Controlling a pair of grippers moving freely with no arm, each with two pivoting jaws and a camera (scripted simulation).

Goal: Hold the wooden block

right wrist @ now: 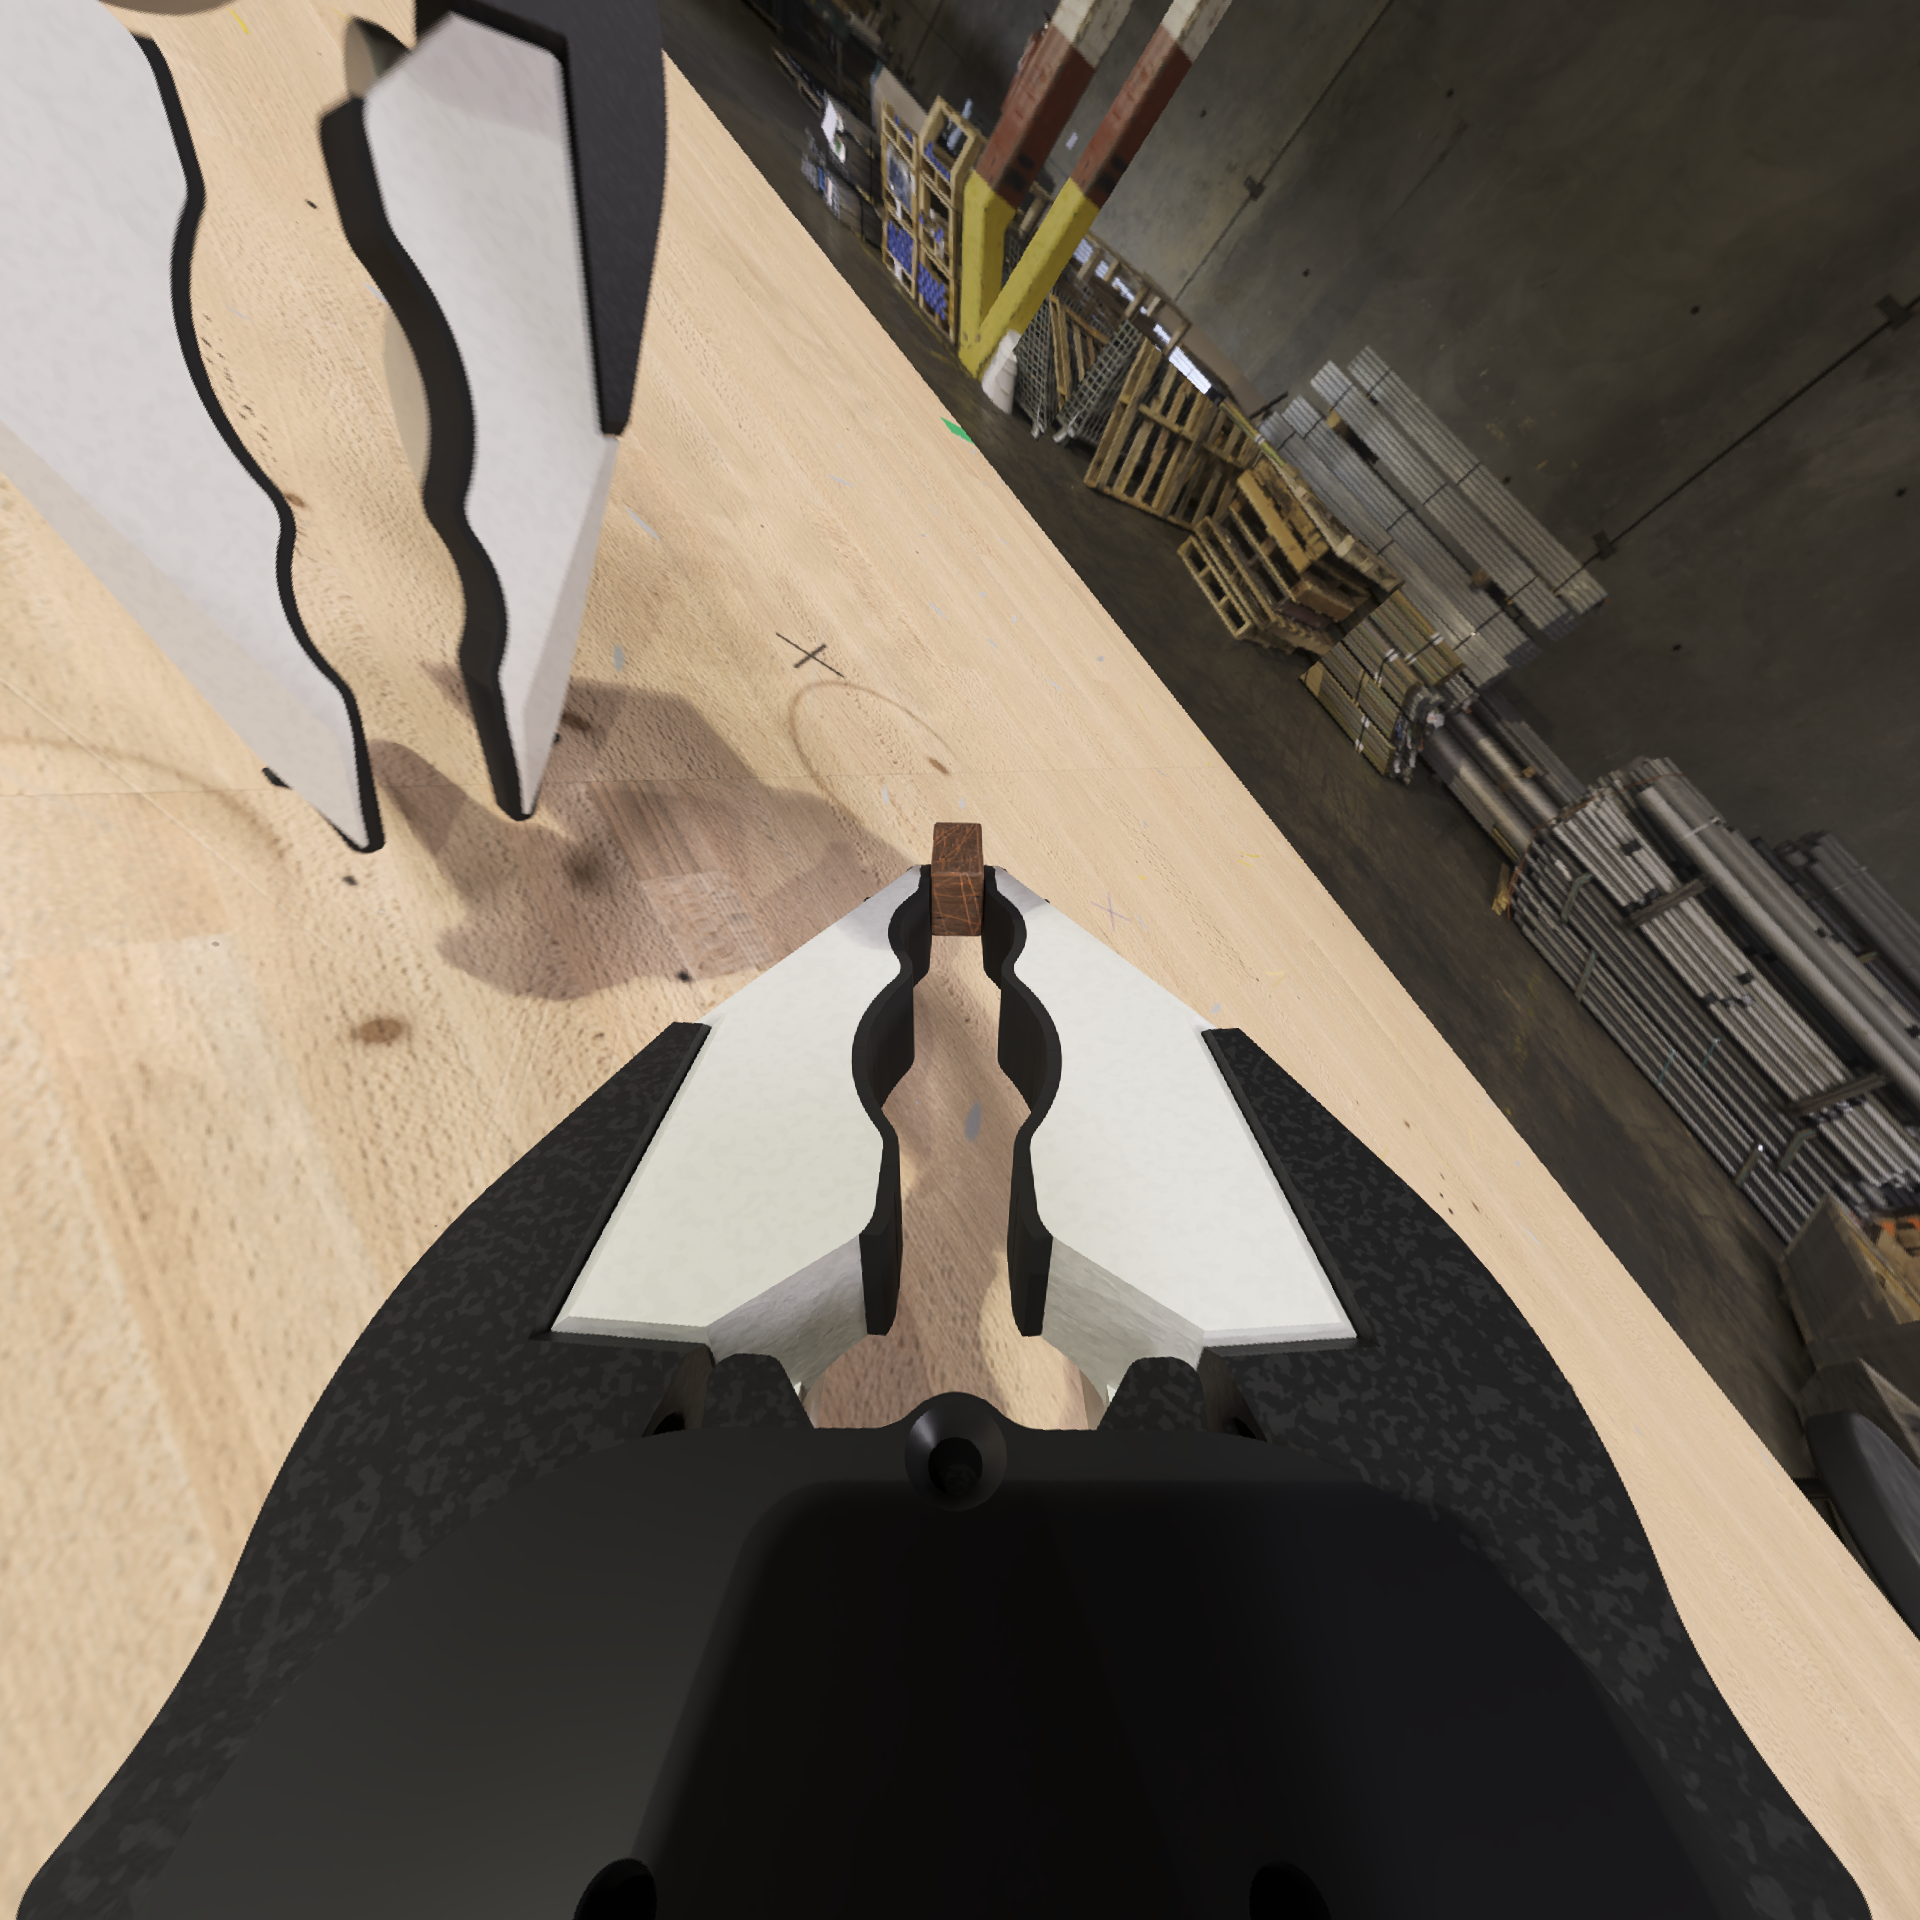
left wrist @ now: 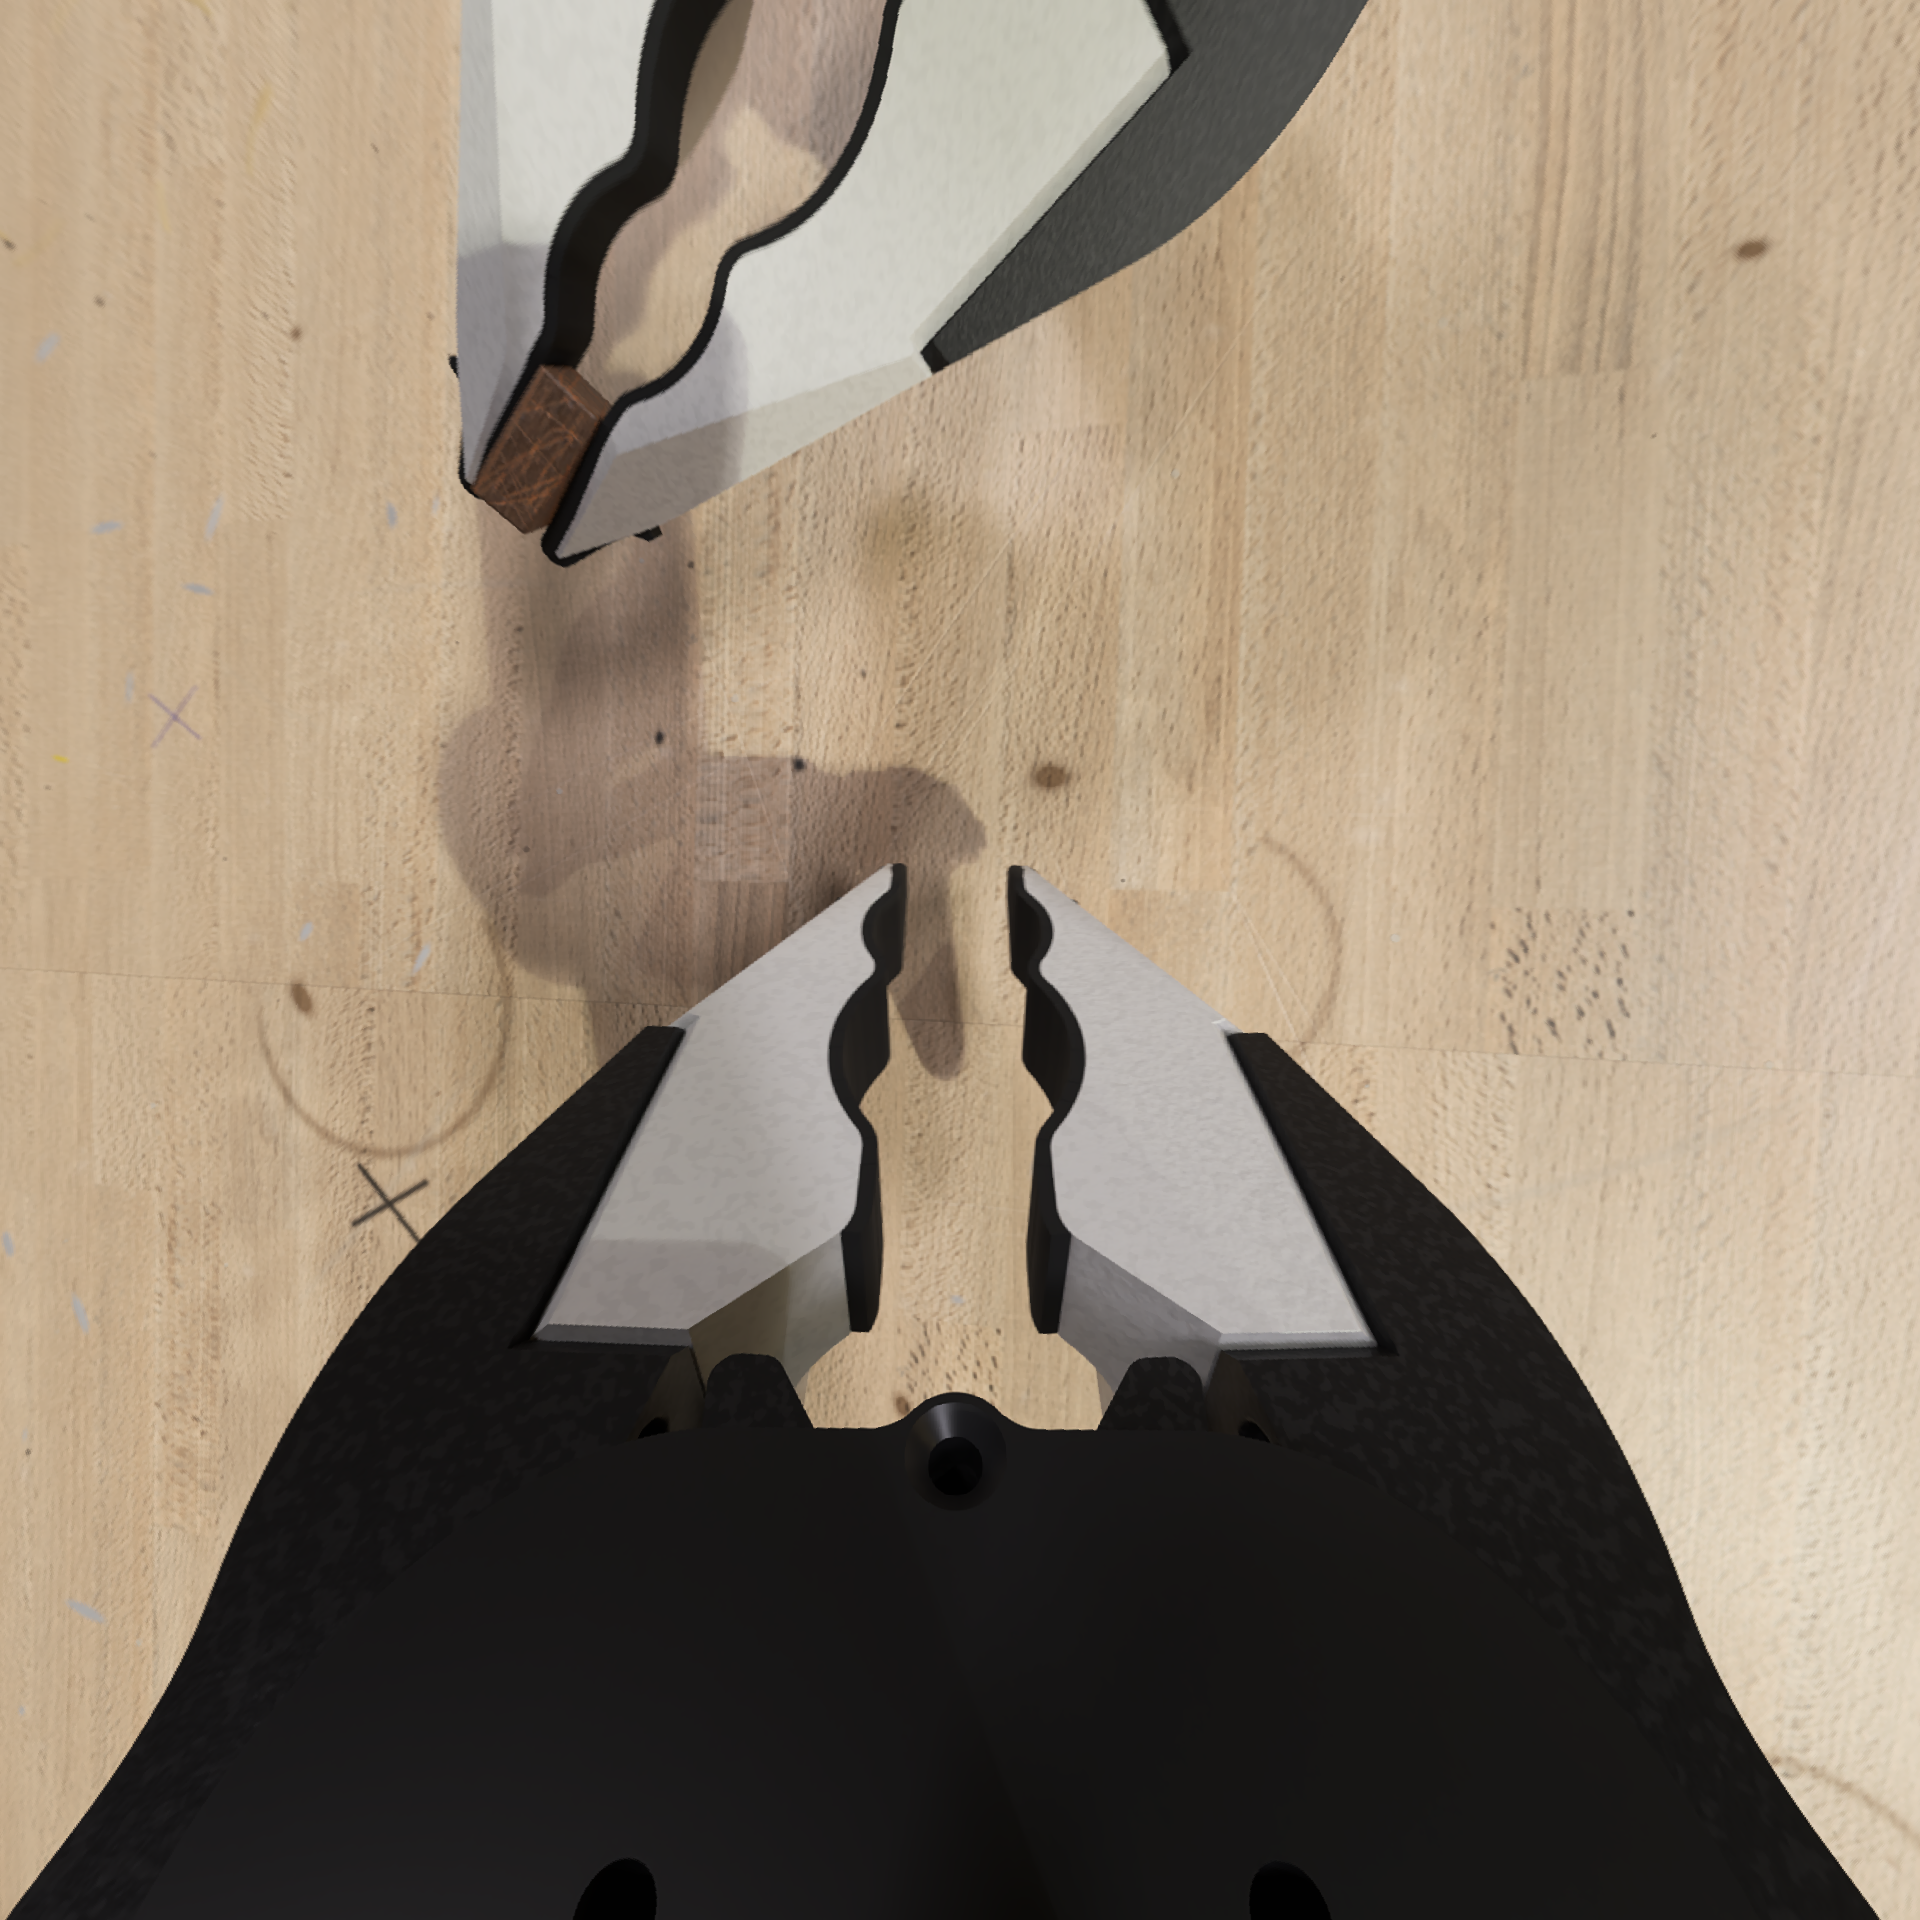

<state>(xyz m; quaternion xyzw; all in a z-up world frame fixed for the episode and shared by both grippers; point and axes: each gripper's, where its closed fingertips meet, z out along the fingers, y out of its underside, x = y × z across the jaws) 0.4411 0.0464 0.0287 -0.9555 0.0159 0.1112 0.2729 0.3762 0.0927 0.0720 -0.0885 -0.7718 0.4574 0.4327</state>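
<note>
A small dark-brown wooden block (right wrist: 957,881) is pinched between the tips of my right gripper (right wrist: 957,883), which is shut on it and holds it above the light wooden table (right wrist: 312,1091). In the left wrist view the same block (left wrist: 540,447) shows between the right gripper's fingertips (left wrist: 613,488) at the upper left. My left gripper (left wrist: 956,883) is open and empty, pointing down at the table (left wrist: 1455,727), below and right of the block. In the right wrist view the left gripper (right wrist: 442,821) stands at the upper left, jaws apart, close above the table.
The table's far edge (right wrist: 1039,540) runs diagonally in the right wrist view. Beyond it are wooden pallets (right wrist: 1174,436), bundles of metal pipes (right wrist: 1714,935) and a yellow post (right wrist: 997,260). Pencil crosses and ring marks dot the tabletop.
</note>
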